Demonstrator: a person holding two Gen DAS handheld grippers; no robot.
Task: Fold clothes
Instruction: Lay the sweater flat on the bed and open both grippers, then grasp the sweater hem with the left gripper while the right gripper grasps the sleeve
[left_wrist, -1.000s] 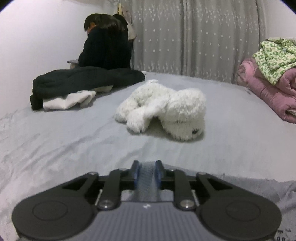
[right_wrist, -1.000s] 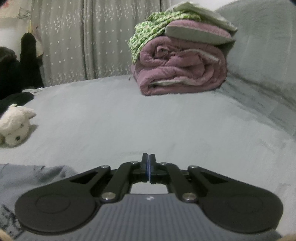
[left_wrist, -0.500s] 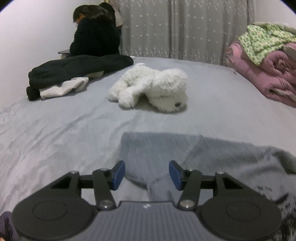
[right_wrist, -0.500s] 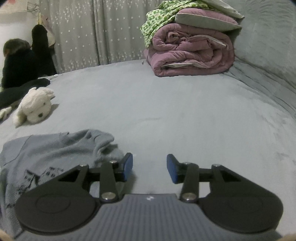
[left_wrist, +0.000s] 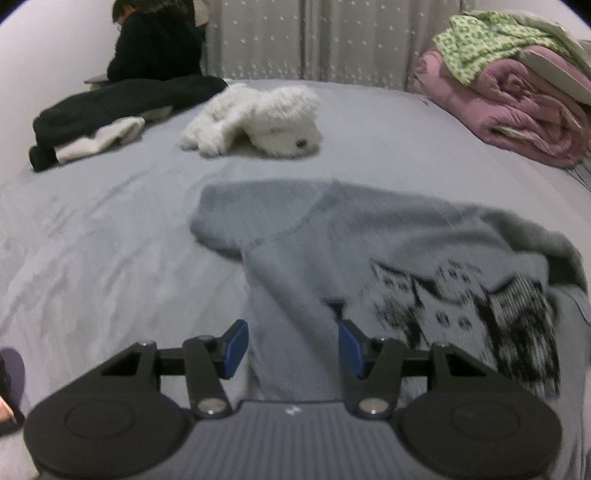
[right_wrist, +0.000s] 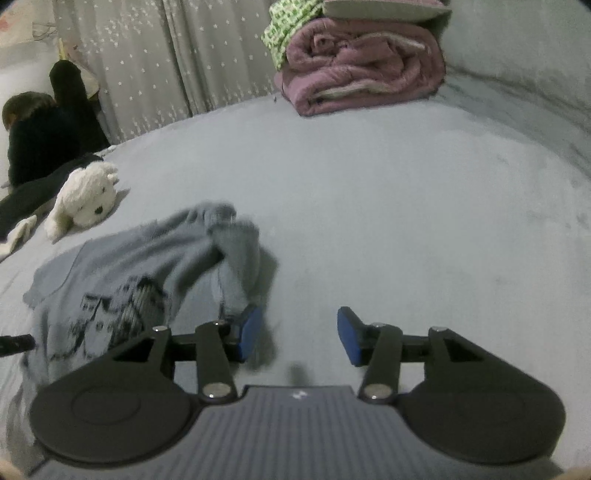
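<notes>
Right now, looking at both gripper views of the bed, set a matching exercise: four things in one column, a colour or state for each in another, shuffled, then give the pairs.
Things:
1. sweater
2. plush dog
3. quilt
4. left gripper

States:
A. pink, rolled up
B. open, over cloth
C. white, lying on its side
D. grey, spread on the bed with a dark print

Pairs: 1-D, 2-C, 3-A, 4-B

My grey sweater (left_wrist: 369, 251) with black-and-white print lies on a grey bed (left_wrist: 92, 240); white plush dog (left_wrist: 258, 118), pink quilt (left_wrist: 517, 107), green-checked cloth (left_wrist: 476, 40) beyond.
</notes>
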